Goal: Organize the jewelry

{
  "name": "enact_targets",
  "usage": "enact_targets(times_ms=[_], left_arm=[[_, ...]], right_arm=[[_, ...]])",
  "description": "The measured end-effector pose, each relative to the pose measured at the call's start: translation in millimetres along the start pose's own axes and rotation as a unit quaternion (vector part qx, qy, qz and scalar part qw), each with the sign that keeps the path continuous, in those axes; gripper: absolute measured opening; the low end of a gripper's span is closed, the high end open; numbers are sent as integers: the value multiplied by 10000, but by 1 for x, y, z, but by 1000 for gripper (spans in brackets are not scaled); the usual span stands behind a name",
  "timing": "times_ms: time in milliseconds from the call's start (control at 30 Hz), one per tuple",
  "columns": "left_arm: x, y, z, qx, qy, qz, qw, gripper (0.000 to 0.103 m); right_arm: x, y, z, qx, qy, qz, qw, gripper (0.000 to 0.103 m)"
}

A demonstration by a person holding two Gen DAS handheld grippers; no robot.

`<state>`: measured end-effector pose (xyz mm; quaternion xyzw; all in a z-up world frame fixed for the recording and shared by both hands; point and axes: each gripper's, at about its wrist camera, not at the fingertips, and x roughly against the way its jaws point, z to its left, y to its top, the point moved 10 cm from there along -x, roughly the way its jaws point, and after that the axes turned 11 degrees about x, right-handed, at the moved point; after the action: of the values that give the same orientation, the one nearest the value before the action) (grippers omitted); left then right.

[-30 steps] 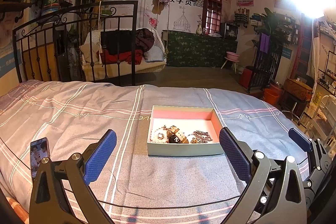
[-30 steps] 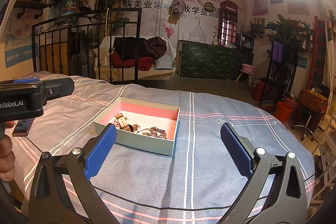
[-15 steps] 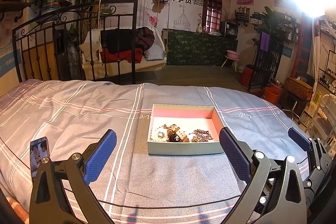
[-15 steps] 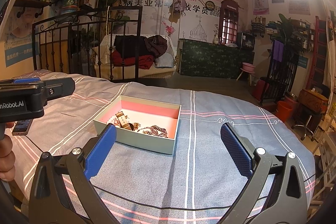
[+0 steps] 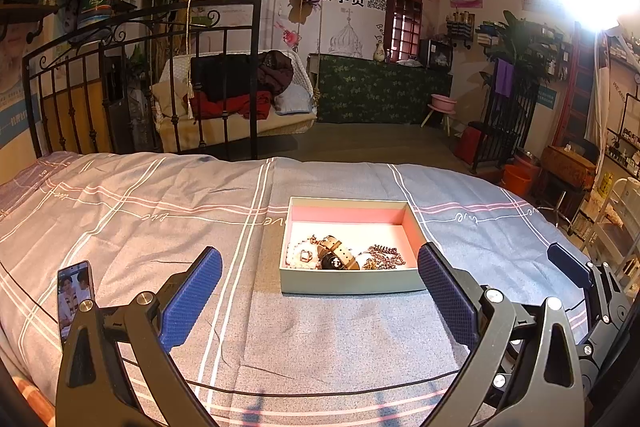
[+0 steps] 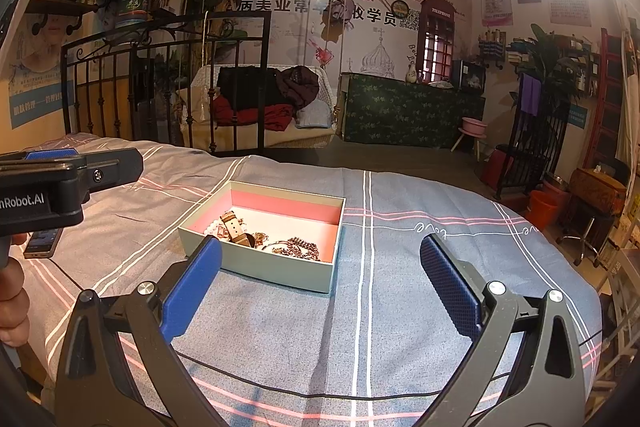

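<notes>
Phone (image 5: 74,301) lies at the bed's (image 5: 120,211) left edge. Left gripper (image 5: 318,301) hovers spread wide, holding nothing. Ahead sits the box (image 5: 348,285), jewelry (image 5: 340,257) heaped along its near wall. Right gripper (image 6: 320,291) is spread too, the box ahead-left.

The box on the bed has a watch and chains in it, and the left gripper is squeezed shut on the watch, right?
Not quite. The left gripper is open and holds nothing, as the left wrist view shows. The watch and chains do lie in the box on the bed.
</notes>
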<state>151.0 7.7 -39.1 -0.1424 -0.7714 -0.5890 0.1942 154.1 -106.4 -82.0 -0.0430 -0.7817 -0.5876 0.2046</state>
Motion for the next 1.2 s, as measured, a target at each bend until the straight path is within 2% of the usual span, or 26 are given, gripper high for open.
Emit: enact_targets(times_ms=[233,467,900,1000,1100,1200], left_arm=[[-4,-5,2,150,-88,122,9998,97],[-3,-3,7,213,111,71,9997,97],[-3,-6,-2,-83,156,168,9997,94],[-4,-7,-5,-120,102,208,9997,97],[0,-3,-8,-281,187,33,9994,97],[0,-3,-10,-326,152,65,9993,97]], right_arm=[[-1,-2,3,23,24,6,10000,98],[-1,-2,4,32,32,14,10000,98],[-3,-5,11,86,97,106,9999,98],[-4,-6,14,126,137,153,9997,98],[-5,-6,15,133,158,180,9996,98],[-6,-5,14,124,158,187,9996,98]])
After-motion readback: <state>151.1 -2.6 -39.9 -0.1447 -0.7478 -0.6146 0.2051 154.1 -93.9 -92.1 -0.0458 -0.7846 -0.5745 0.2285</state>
